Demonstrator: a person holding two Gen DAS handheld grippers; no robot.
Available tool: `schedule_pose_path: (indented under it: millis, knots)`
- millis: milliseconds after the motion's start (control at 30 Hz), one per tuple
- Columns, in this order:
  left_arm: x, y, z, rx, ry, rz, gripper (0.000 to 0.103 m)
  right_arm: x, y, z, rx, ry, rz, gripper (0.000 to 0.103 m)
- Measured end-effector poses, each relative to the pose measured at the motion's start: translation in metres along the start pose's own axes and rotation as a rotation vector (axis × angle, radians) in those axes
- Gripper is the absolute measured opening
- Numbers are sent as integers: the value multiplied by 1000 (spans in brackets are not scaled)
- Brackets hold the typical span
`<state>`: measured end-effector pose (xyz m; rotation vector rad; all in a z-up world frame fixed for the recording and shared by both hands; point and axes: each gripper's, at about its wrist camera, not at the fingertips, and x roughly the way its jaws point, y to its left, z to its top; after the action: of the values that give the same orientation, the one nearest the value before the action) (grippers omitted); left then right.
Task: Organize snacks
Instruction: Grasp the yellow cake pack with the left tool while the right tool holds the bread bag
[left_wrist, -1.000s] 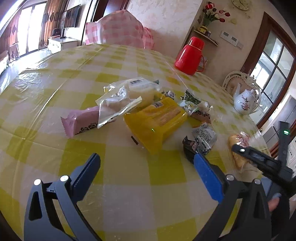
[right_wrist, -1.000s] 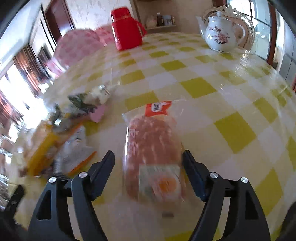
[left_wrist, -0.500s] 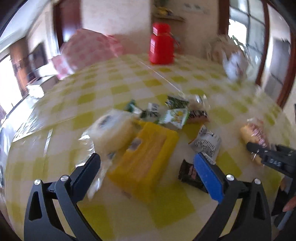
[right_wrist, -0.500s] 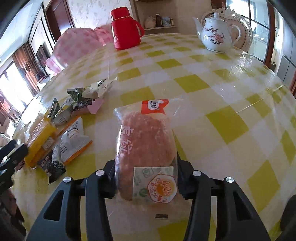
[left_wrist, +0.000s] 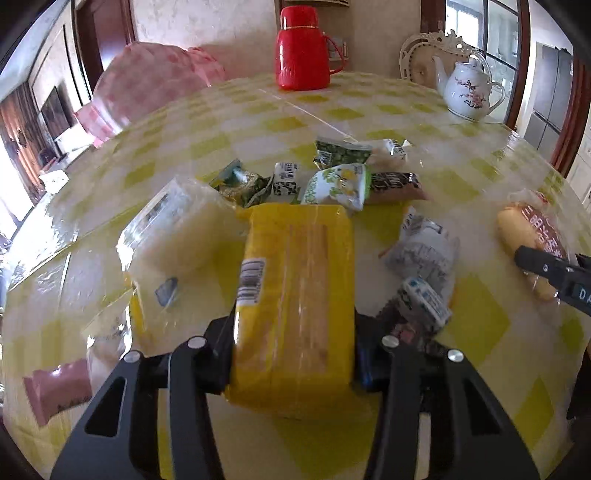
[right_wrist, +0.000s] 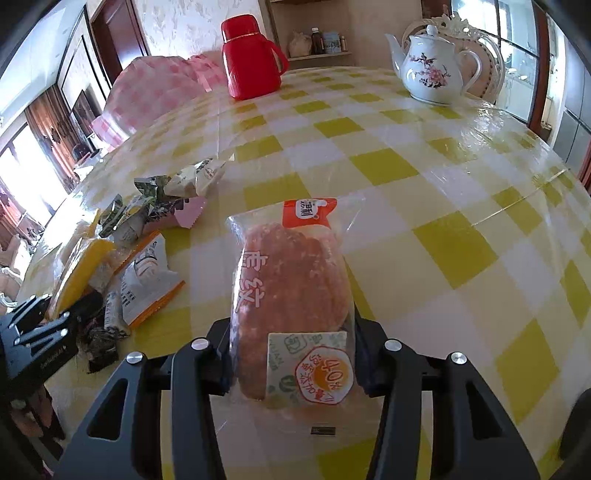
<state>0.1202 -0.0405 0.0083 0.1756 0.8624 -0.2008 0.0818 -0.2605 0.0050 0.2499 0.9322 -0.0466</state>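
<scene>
Left wrist view — left gripper fingers closing on yellow packet; right gripper clamps bread bag.

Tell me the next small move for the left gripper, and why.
Probably finish closing, then lift the yellow packet straight up. The left gripper is closing with the packet between its fingers, and a clear bag leans against it, so a slow lift avoids dragging neighbours.

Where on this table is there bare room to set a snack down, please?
Free: the checked cloth between the bread packet and the teapot, and the stretch before the red flask. Crowded: the pile of small packets around the yellow packet.
</scene>
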Motion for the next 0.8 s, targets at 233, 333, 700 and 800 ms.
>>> schedule_pose_path:
  millis: [233, 333, 700, 800]
  knots:
    - [-34, -1, -21, -82, -82, -27, 48, -12, -6, -2, 44, -42, 27, 45]
    - [-43, 4, -26, -126, -108, -41, 48, -20, -6, -6, 55, -61, 43, 45]
    - [-70, 16, -44, -220, -174, -67, 48, -53, 29, -34, -11, -96, 137, 45]
    - [-80, 18, -52, -250, -199, -82, 48, -60, 41, -41, -40, -111, 148, 45]
